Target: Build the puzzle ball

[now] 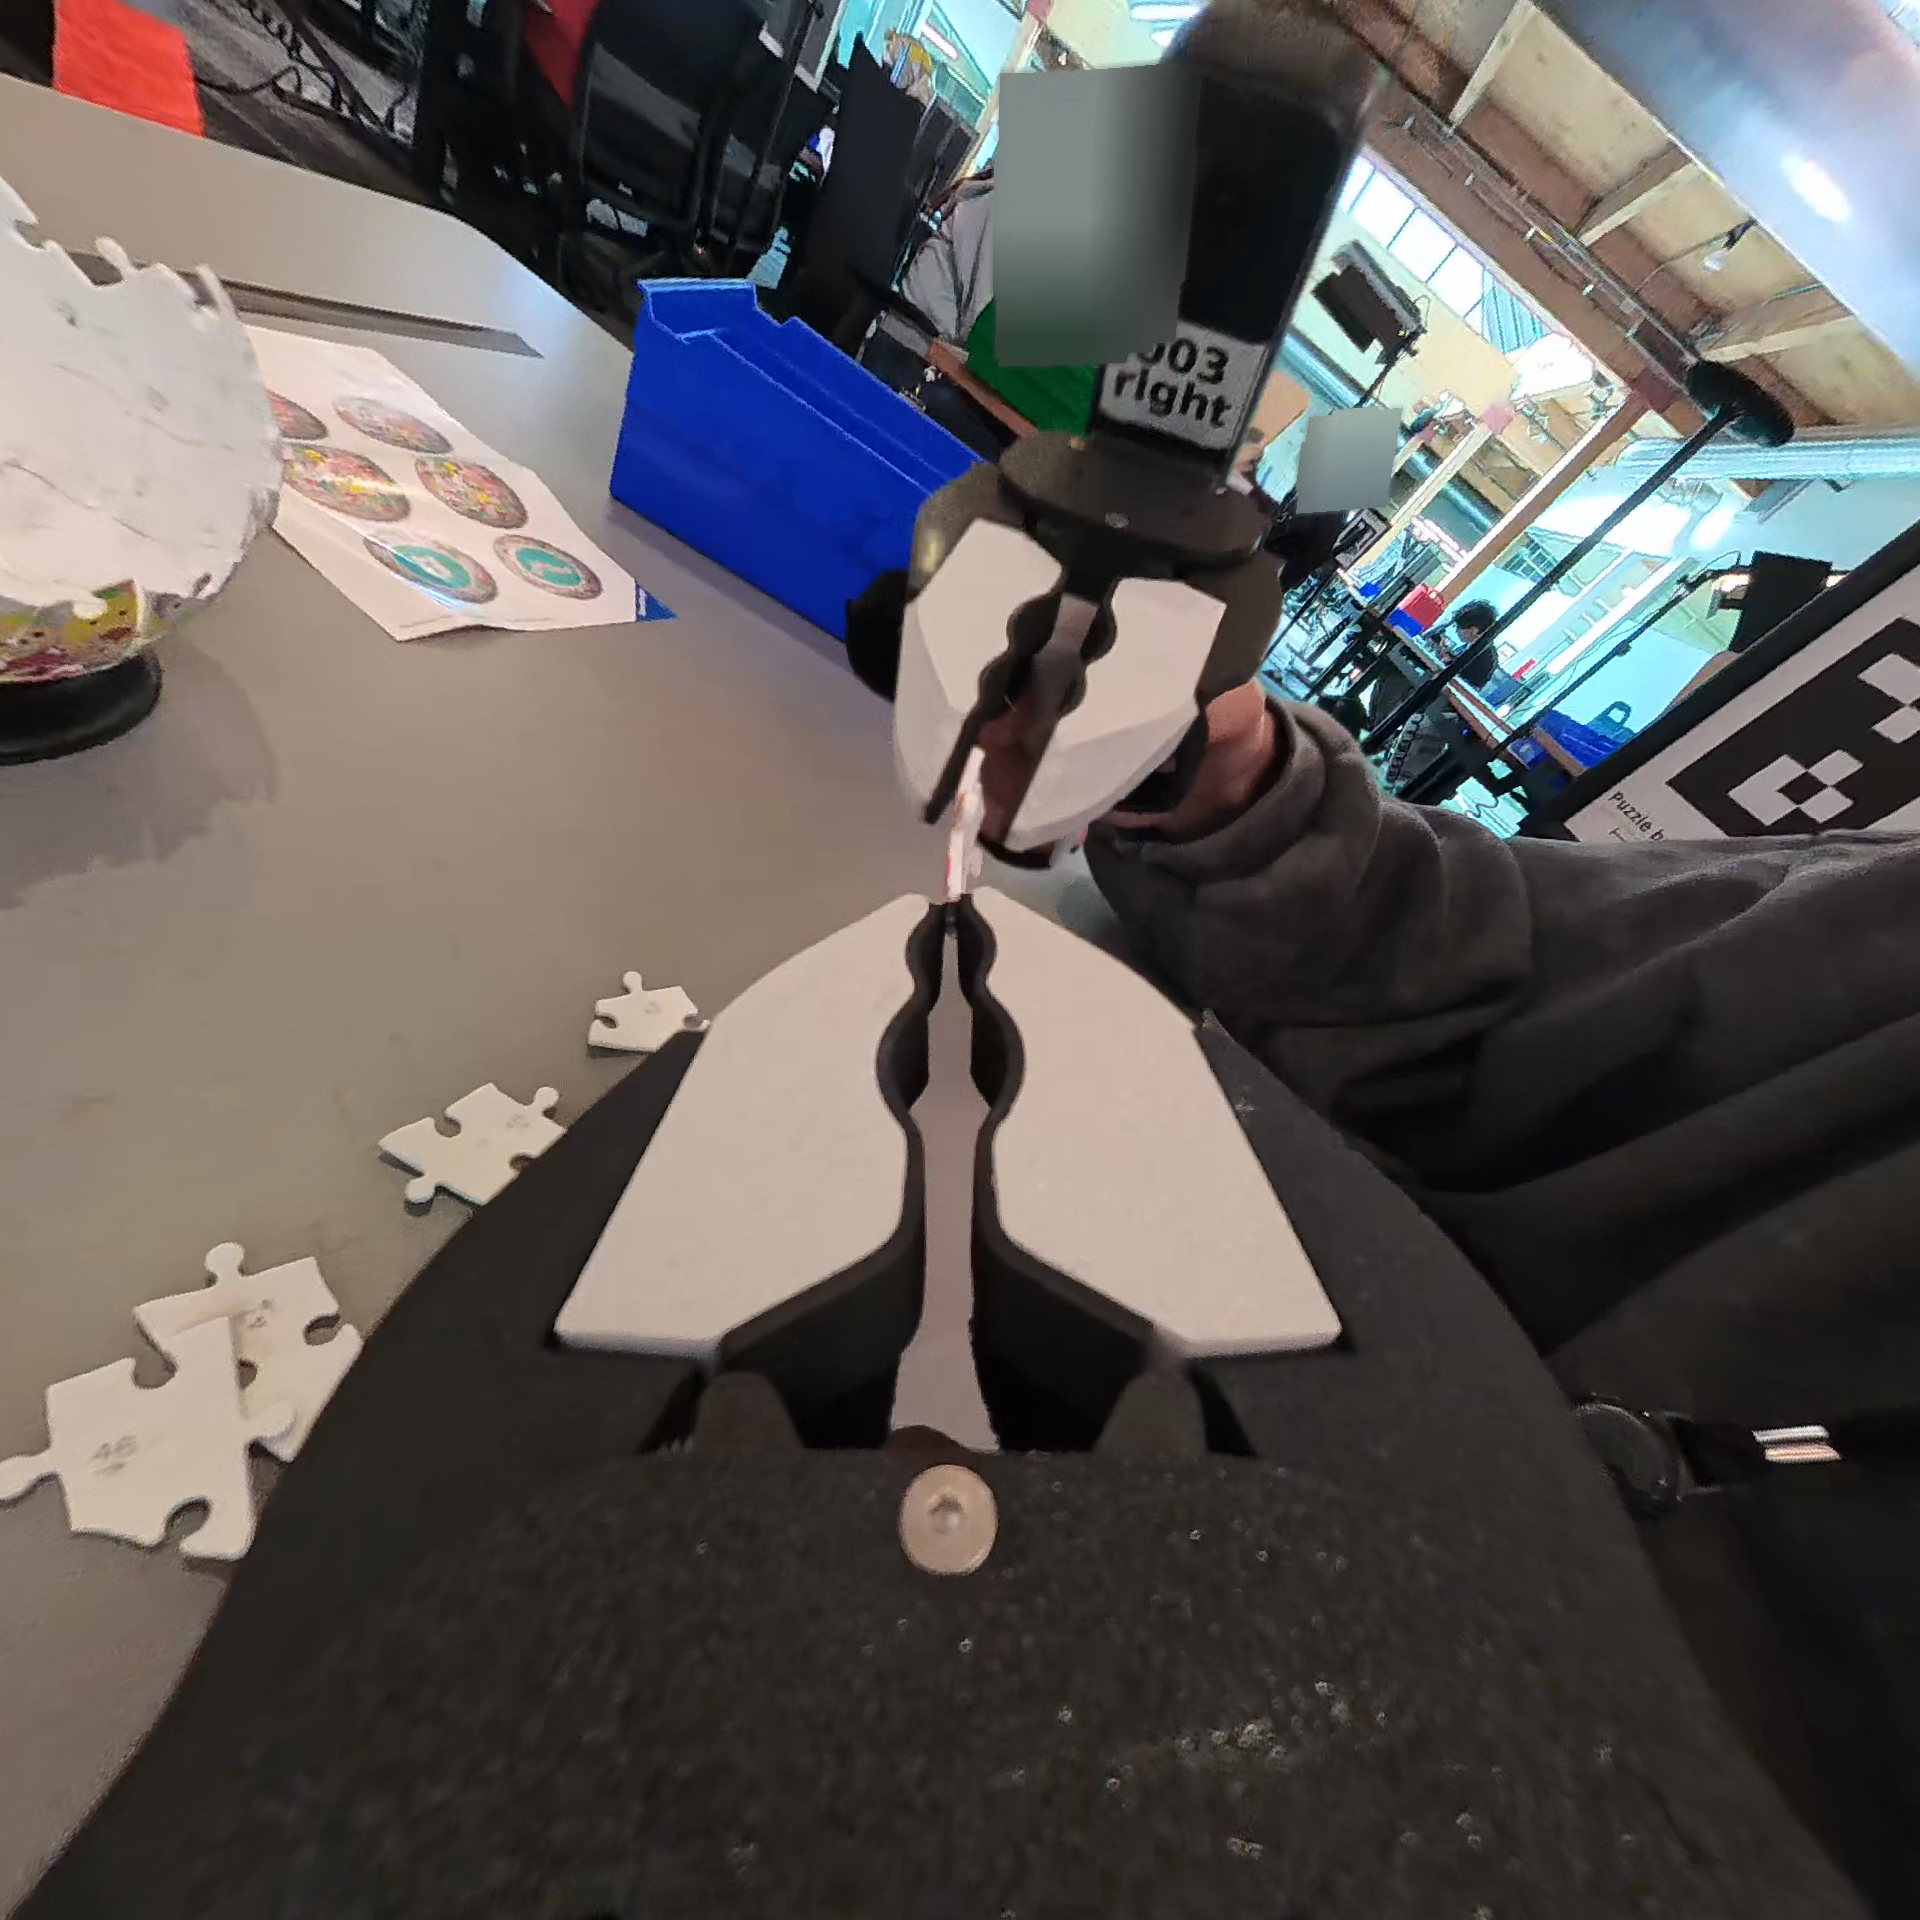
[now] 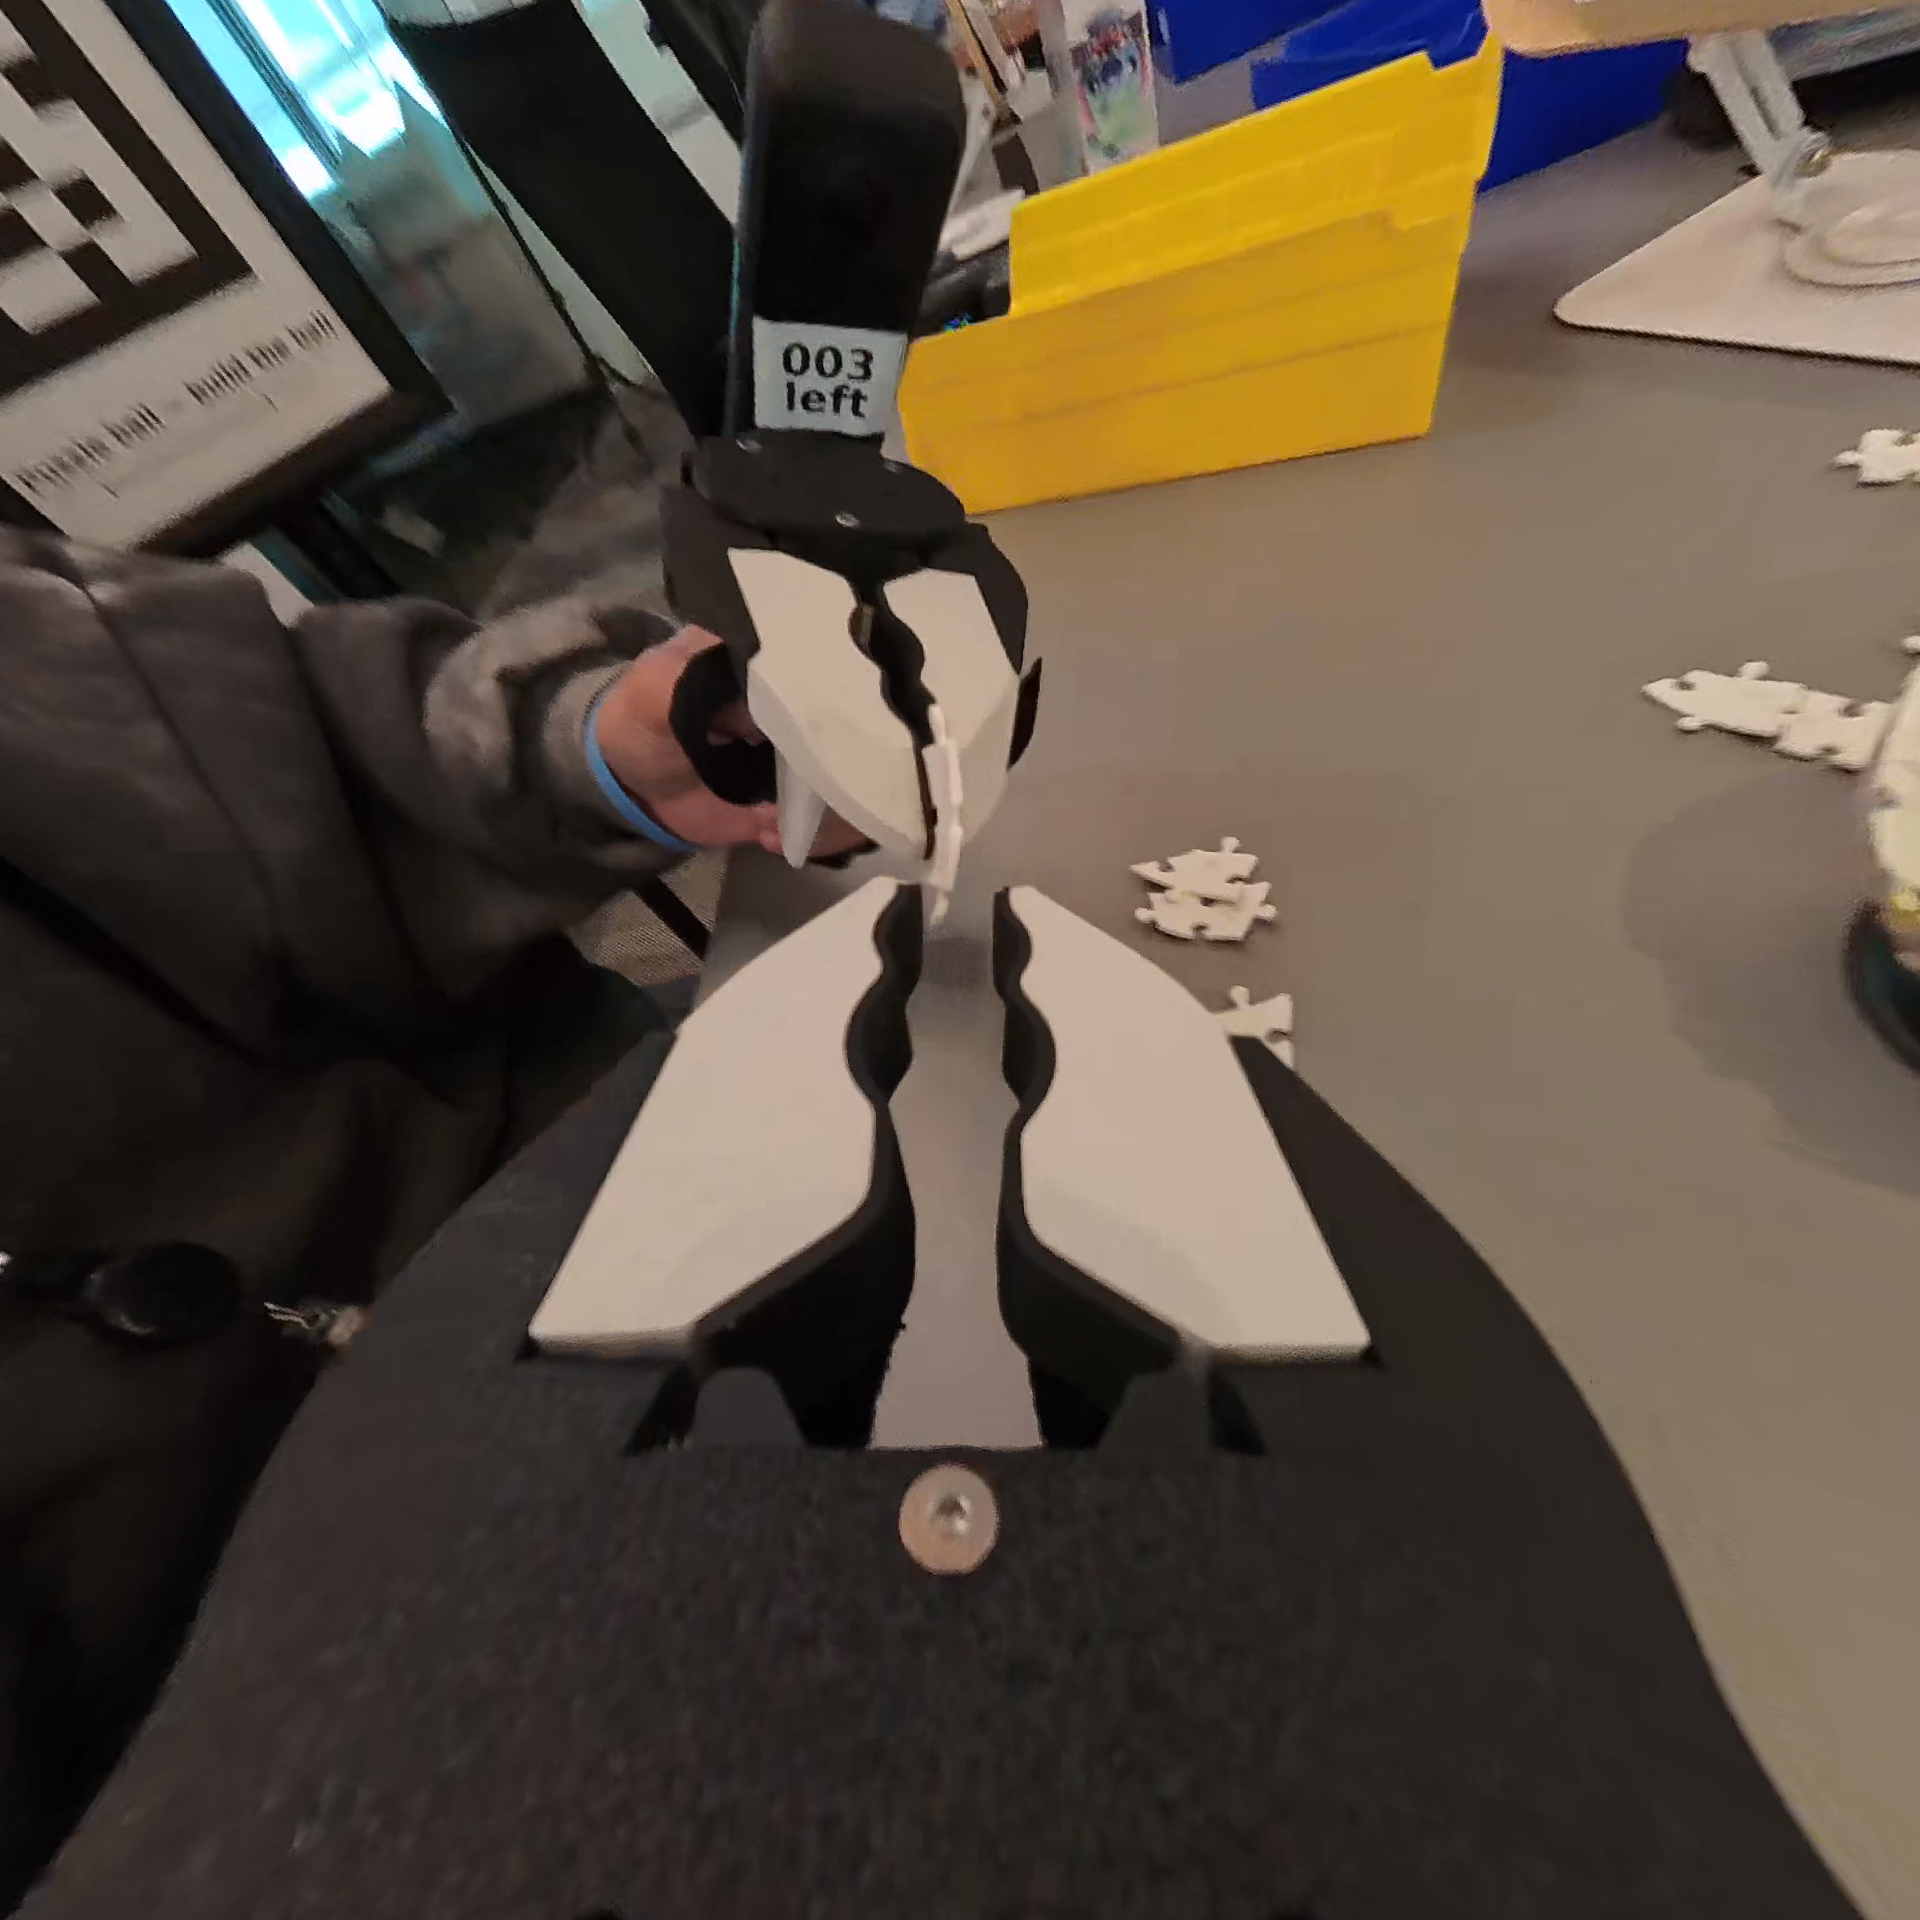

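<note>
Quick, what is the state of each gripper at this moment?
Left gripper: shut on a white puzzle piece.
Right gripper: open, holding nothing, its fingertips at the piece.

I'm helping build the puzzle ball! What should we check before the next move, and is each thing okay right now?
1. Left gripper is pinching the puzzle piece firmly: ok, shut on it.
2. Right gripper is ready to take the piece: ok, its jaws stand open.
3. The piece sits centred between the right gripper's jaws: not ok, it is close to one finger.
4. The half-built ball is sitting on its dark stand: ok.
5. The loose pieces on the table are out of the grippers' way: ok.
6. Where this piece fits on the ball: cannot tell.
</note>
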Motion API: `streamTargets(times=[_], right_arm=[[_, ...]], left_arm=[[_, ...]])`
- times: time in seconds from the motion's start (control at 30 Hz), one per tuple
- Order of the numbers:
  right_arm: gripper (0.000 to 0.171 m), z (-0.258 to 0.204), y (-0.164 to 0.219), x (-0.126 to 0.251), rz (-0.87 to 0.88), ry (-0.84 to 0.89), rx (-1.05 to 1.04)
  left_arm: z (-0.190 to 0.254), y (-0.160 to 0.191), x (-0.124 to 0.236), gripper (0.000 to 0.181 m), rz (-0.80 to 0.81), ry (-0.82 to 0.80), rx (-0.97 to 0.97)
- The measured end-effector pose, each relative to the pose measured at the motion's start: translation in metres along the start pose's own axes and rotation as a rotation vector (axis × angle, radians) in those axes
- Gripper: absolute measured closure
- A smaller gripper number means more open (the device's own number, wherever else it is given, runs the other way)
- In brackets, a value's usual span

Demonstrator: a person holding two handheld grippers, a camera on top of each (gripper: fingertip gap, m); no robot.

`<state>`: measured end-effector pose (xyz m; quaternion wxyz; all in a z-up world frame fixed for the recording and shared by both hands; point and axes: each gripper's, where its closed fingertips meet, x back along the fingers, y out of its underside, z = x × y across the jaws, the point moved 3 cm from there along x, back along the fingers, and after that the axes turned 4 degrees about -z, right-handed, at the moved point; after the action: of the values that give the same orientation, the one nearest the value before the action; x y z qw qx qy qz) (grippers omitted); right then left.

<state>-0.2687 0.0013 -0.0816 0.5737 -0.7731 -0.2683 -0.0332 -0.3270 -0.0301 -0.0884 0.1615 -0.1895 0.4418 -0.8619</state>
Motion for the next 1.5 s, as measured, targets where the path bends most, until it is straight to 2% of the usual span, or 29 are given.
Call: streamTargets(times=[0.1, 0.23, 0.3, 0.33, 0.4, 0.5, 0.6, 0.67, 0.73, 0.8, 0.87, 0.93, 1.1, 1.13, 1.27, 1.4, 1.47, 1.5], right_arm=[[0.168, 0.001, 0.002, -0.007, 0.003, -0.063, -0.065], [0.169, 0.004, 0.011, -0.01, -0.029, -0.074, -0.129], [0.169, 0.005, 0.016, -0.012, -0.071, -0.079, -0.156], [0.169, 0.003, 0.017, -0.012, -0.081, -0.093, -0.159], [0.169, 0.001, 0.019, -0.013, -0.104, -0.097, -0.154], [0.169, 0.002, 0.026, -0.016, -0.154, -0.09, -0.155], [0.167, 0.005, 0.027, -0.015, -0.144, -0.087, -0.121], [0.154, 0.018, 0.019, -0.006, -0.079, 0.003, -0.029], [0.151, 0.044, 0.01, 0.012, -0.017, 0.197, 0.073], [0.149, 0.077, 0.006, 0.035, 0.019, 0.461, 0.157], [0.146, 0.106, 0.009, 0.052, 0.039, 0.631, 0.127], [0.125, 0.128, 0.017, 0.054, 0.053, 0.686, -0.008], [0.112, 0.155, 0.015, 0.037, 0.077, 0.711, -0.156], [0.113, 0.159, 0.015, 0.033, 0.054, 0.721, -0.175], [0.139, 0.159, 0.011, 0.032, 0.041, 0.8, -0.134], [0.142, 0.16, 0.027, 0.032, -0.035, 0.828, -0.054], [0.142, 0.161, 0.031, 0.03, -0.035, 0.8, -0.002], [0.148, 0.159, 0.032, 0.028, -0.026, 0.772, 0.015]], left_arm=[[-0.001, 0.0, 0.0, 0.18, 0.003, -0.015, -0.004], [-0.005, 0.005, 0.0, 0.177, -0.038, -0.022, -0.014], [-0.009, 0.002, 0.004, 0.16, -0.033, -0.035, -0.019], [-0.01, 0.0, 0.006, 0.159, -0.024, -0.033, -0.022], [-0.012, 0.002, 0.008, 0.16, -0.044, -0.034, -0.019], [-0.007, 0.007, 0.005, 0.178, -0.078, -0.019, -0.043], [-0.009, 0.008, 0.004, 0.18, -0.125, -0.09, -0.094], [-0.015, 0.002, 0.011, 0.18, -0.124, -0.151, -0.114], [-0.028, -0.013, 0.026, 0.18, -0.104, -0.237, -0.137], [-0.046, -0.035, 0.044, 0.18, -0.085, -0.308, -0.143], [-0.067, -0.065, 0.059, 0.18, -0.059, -0.382, -0.142], [-0.09, -0.095, 0.065, 0.18, -0.081, -0.414, -0.131], [-0.153, -0.159, 0.056, 0.18, -0.132, -0.495, -0.156], [-0.162, -0.166, 0.052, 0.18, -0.137, -0.489, -0.152], [-0.179, -0.176, 0.044, 0.18, -0.089, -0.43, -0.129], [-0.171, -0.155, 0.038, 0.18, -0.088, -0.293, -0.079], [-0.168, -0.145, 0.03, 0.18, -0.151, -0.275, -0.071], [-0.168, -0.14, 0.025, 0.18, -0.205, -0.293, -0.08]])
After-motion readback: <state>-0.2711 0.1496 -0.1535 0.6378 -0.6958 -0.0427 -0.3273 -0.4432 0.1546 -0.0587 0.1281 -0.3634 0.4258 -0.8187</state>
